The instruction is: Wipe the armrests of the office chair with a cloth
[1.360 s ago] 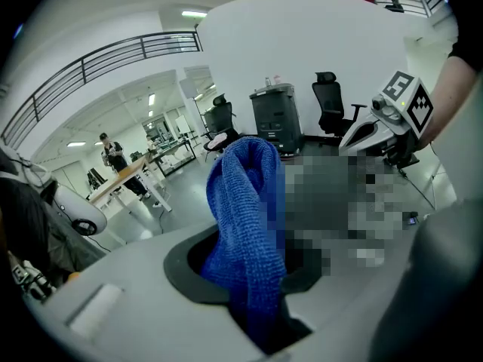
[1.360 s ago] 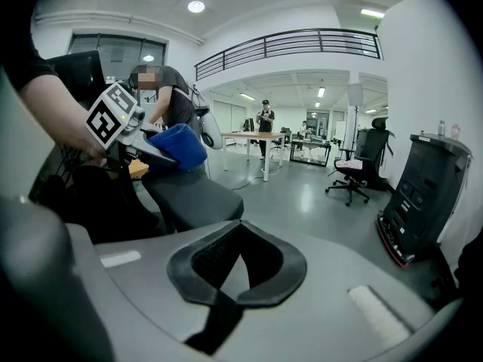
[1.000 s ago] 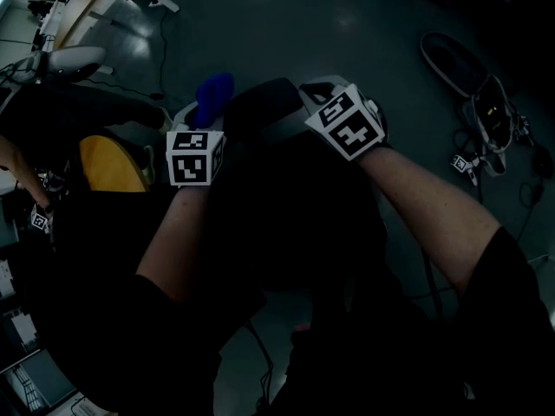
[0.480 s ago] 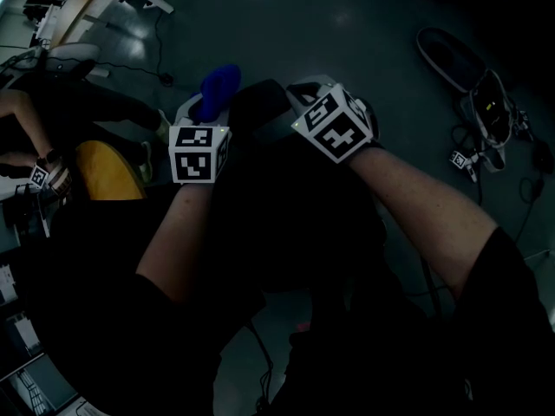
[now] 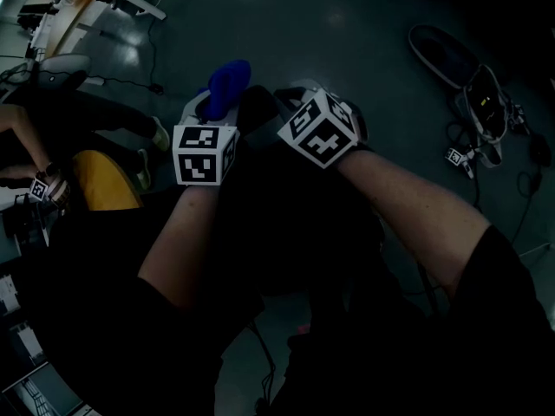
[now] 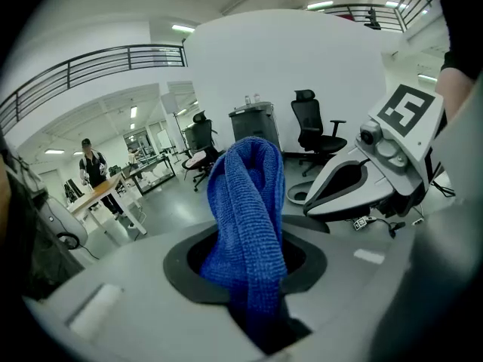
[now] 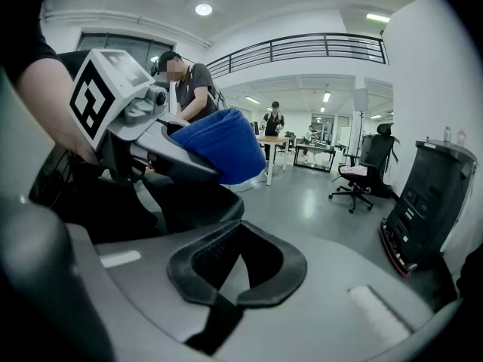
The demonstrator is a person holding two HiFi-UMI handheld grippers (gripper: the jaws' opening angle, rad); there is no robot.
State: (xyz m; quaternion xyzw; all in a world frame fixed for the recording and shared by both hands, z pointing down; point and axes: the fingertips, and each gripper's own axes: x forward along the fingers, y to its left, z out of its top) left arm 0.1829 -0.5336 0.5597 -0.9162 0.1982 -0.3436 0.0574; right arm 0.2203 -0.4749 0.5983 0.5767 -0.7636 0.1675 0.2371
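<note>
The blue cloth (image 6: 245, 202) is sticking up out of the left gripper (image 6: 250, 274). Its fingers (image 6: 181, 266) are pinching the bottom end of the cloth, and the top end is flopping over a little. The cloth is looking soft, fuzzy and very light, so it is bending any way it is pushed and is not going to break. I think the best place for holding it is down low, near the bunched end, so that a fat loose part is sticking out for rubbing. Holding it too near the tip could be letting it slip out while rubbing. The right gripper (image 7: 235, 270) is sitting just beside the left one, and its fingers (image 7: 189, 274) are pressed together with nothing between them. A dark rounded shape (image 7: 200, 202) is lying just under the cloth. I am guessing this is the armrest, but the head view is too dark for telling whether the cloth is touching it.
</note>
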